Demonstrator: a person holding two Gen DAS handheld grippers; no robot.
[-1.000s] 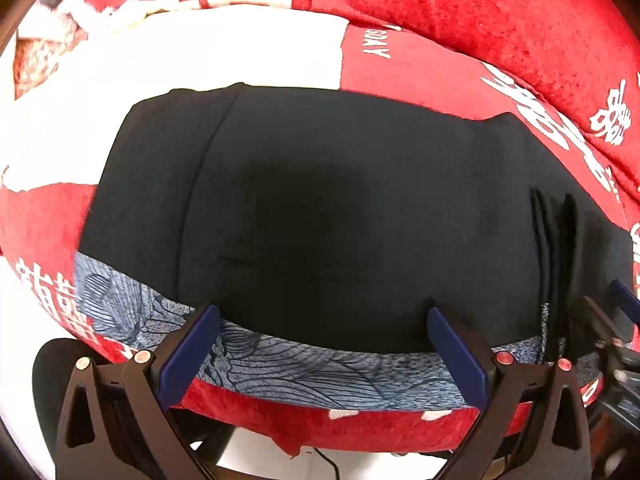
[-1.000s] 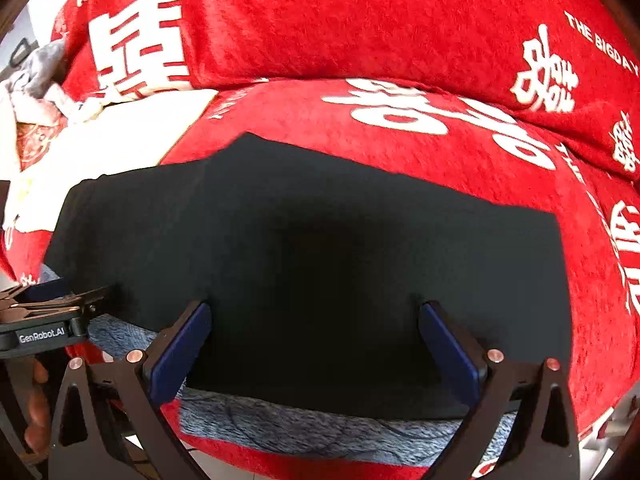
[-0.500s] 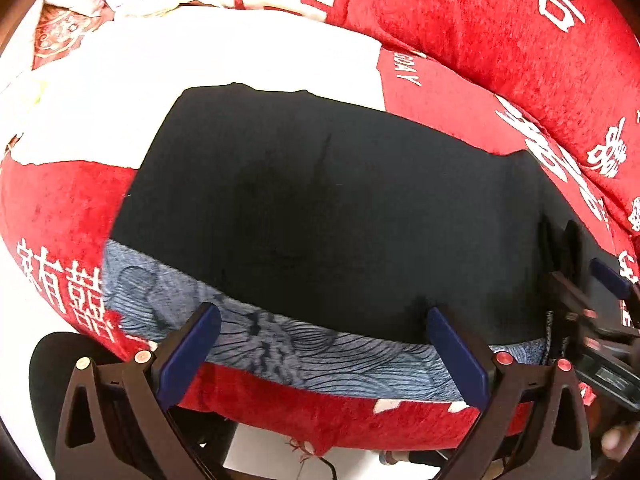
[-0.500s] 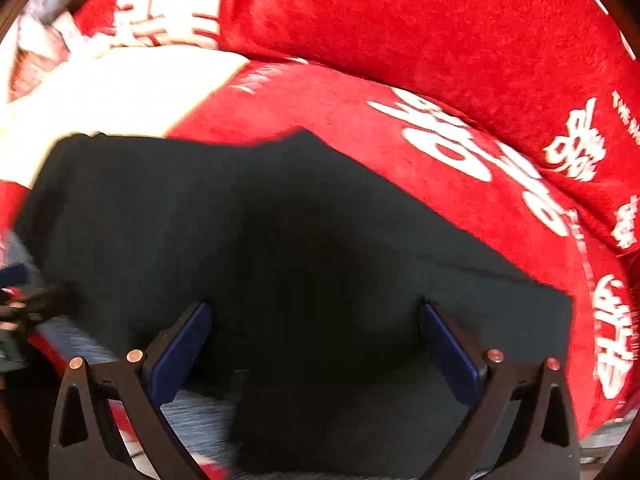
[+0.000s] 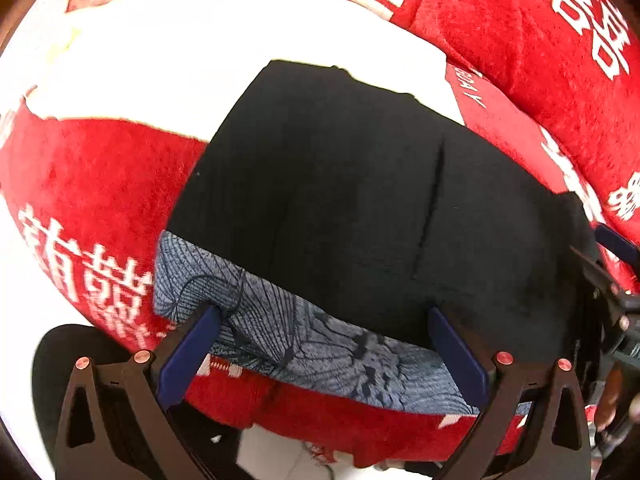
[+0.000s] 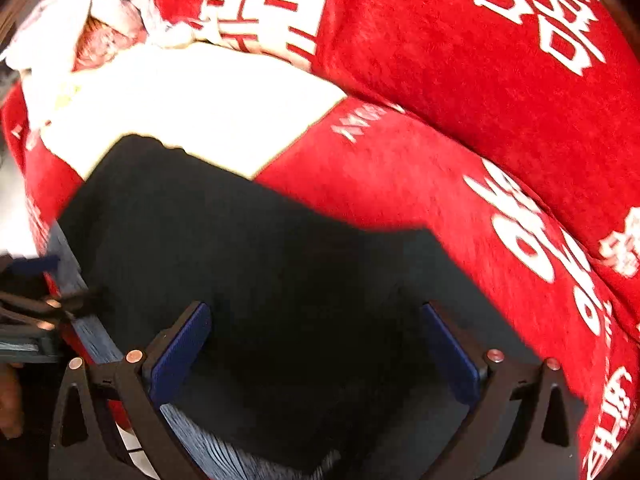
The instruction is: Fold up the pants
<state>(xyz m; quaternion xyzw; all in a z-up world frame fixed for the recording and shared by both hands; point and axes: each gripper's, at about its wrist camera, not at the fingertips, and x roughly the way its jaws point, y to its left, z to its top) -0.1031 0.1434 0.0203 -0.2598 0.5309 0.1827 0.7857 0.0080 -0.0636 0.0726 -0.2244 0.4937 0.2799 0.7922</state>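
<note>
The black pants (image 5: 360, 208) lie flat near the front edge of the red blanket (image 5: 92, 184), over a blue patterned cloth (image 5: 304, 332). Both the left gripper (image 5: 320, 344) and right gripper (image 6: 316, 340) hover with jaws wide apart, holding nothing — best to pinch matching corners of the near hem, lifting evenly.

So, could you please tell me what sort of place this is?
Probably a home, likely a sofa or bed: a plush red blanket with white lettering covers the cushions, black pants lie on it, and crumpled laundry sits at the back.
</note>
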